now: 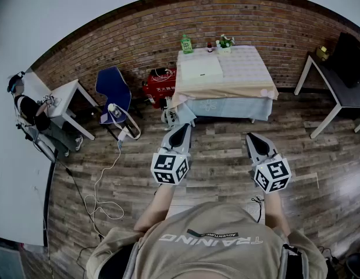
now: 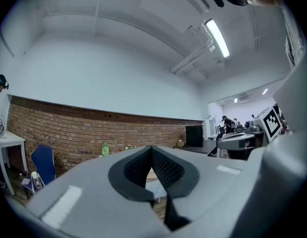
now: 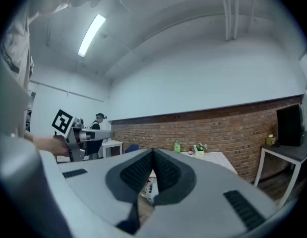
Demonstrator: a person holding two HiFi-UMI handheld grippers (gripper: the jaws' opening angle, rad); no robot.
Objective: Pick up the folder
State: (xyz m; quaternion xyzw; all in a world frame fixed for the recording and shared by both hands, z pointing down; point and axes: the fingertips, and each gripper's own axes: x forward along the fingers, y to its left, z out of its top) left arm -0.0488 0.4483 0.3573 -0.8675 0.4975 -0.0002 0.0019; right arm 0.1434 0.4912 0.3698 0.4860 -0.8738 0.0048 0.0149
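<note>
**Item 1. Folder** (image 1: 200,71). Pale, flat and rectangular. It lay on the left half of a cloth-covered table (image 1: 249,92) at 12 o'clock in the head view, against the brick wall. Its long axis appeared to run 9 to 3 o'clock, parallel to the table's near edge. Nothing rested on it and nothing touched it.

**Item 2. Left gripper** (image 1: 182,128). Held level and pointed toward the table. Its own view showed the jaws pressed together with nothing between them. The folder lay at about 1 o'clock from its tip, well apart across bare wooden floor (image 1: 226,156).

**Item 3. Right gripper** (image 1: 251,137). Also held level, with the jaws closed and empty. The folder lay at about 11 o'clock from it, farther off than from the left gripper.

**Item 4. Table sundries.** A green bottle (image 1: 186,43) and a small potted plant (image 1: 225,42) stood along the far edge, behind the folder and apart from it.

**Item 5. Surroundings.** A blue chair (image 1: 113,89) stood at 10 o'clock. A dark desk (image 1: 337,89) stood at 2 o'clock.

**Assessment.** The approach was not yet made. The left gripper was judged the nearer. Both grippers needed to travel forward to the table, and the jaws needed to part before meeting the folder's near long edge.
</note>
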